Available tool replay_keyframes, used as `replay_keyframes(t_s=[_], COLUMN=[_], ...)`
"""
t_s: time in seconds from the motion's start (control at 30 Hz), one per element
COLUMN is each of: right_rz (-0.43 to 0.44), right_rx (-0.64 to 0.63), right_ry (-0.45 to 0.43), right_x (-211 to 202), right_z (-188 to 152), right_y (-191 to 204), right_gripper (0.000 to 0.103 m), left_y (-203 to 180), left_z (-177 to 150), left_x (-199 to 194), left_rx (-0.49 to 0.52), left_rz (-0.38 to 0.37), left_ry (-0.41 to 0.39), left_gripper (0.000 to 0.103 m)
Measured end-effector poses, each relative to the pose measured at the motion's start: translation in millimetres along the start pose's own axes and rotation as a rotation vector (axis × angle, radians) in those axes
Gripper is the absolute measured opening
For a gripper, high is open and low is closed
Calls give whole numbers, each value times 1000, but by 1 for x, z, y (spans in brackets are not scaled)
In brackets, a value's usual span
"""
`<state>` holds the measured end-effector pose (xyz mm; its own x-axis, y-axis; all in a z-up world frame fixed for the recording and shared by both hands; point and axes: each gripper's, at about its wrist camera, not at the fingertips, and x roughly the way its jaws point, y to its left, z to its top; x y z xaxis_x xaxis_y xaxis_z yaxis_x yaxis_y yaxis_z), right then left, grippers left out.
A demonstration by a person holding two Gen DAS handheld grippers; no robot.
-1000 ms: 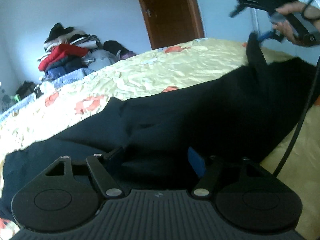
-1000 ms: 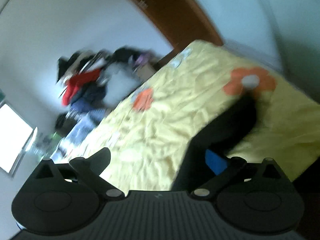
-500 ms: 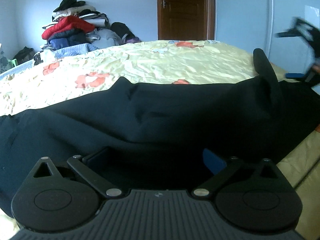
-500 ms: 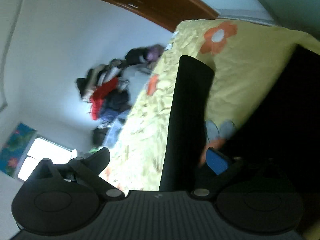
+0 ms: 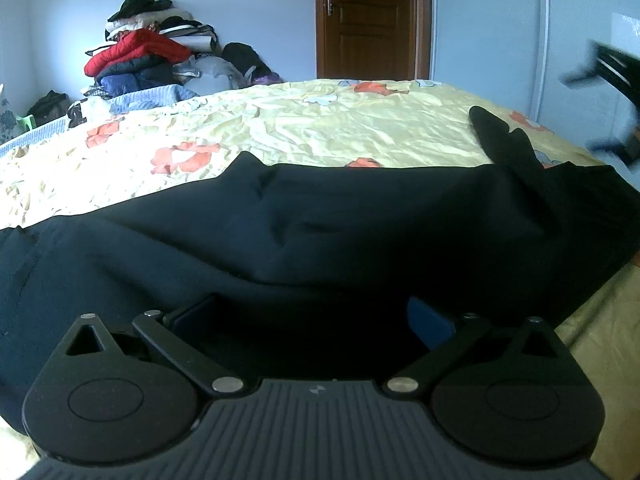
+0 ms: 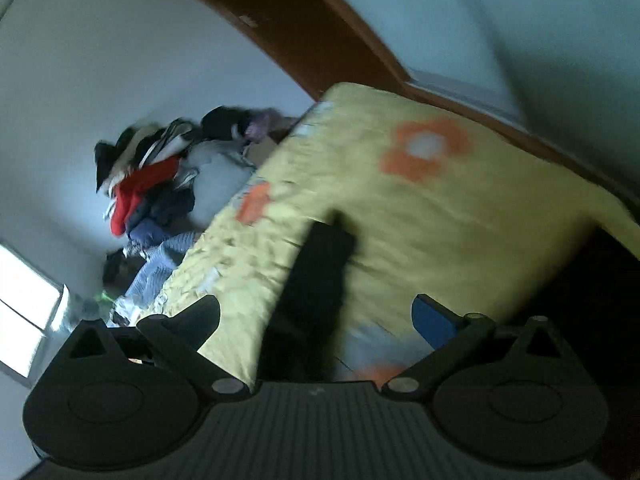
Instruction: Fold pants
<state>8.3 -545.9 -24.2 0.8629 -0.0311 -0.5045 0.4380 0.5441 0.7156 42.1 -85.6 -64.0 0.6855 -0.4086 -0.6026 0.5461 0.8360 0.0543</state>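
Pants: I see the black pants spread across the near edge of the bed, on its yellow flowered sheet; one narrow black strip lies out over the sheet.
Left tongs: my left tongs have just been opening and stand spread wide over the dark cloth, pinching nothing.
Right tongs: my right tongs are spread too, with the strip lying between the fingers, unpinched; the view is blurred.
Background: a clothes pile sits beyond the bed by the wall, beside a brown door.

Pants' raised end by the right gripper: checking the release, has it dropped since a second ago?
Yes. The pants' end now lies on the yellow bedspread, lower against the door.
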Motion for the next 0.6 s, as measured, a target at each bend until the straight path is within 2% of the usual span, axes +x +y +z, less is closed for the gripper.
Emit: replay_keyframes(t_s=[0.07, 0.13, 0.2, 0.23, 0.3, 0.33, 0.37, 0.4, 0.43, 0.47, 0.53, 0.6], right_rz=[14, -17, 6, -96, -384, -402, -317, -196, -79, 28, 128, 125], right_rx=[65, 122, 125, 119, -24, -130, -202, -220, -190, -108, -23, 11], right_ry=[4, -15, -90, -147, -294, -343, -344, -308, -249, -175, -102, -88], right_x=[-26, -44, -64, -74, -87, -84, -77, -66, -50, -26, 16, 55], right_z=[-12, -23, -28, -27, -25, -23, -20, -15, -8, 0, 8, 15], right_y=[-37, -69, -92, -90, -59, -39, -25, -17, -12, -10, -7, -3], right_gripper=[103, 103, 102, 103, 103, 103, 103, 103, 103, 103, 102, 98], left_y=[-1, -1, -1, -1, -1, -1, -1, -1, -1, -1, -1, 0], left_z=[0, 0, 0, 0, 0, 0, 0, 0, 0, 0, 0, 0], left_x=[0, 0, 0, 0, 0, 0, 0, 0, 0, 0, 0, 0], left_rx=[-1, -1, -1, -1, -1, -1, -1, -1, -1, -2, -1, -1], left_rz=[0, -1, 0, 0, 0, 0, 0, 0, 0, -1, -1, -1], left_ry=[0, 0, 0, 0, 0, 0, 0, 0, 0, 0, 0, 1], left_gripper=[103, 103, 103, 103, 103, 103, 103, 103, 103, 103, 103, 103])
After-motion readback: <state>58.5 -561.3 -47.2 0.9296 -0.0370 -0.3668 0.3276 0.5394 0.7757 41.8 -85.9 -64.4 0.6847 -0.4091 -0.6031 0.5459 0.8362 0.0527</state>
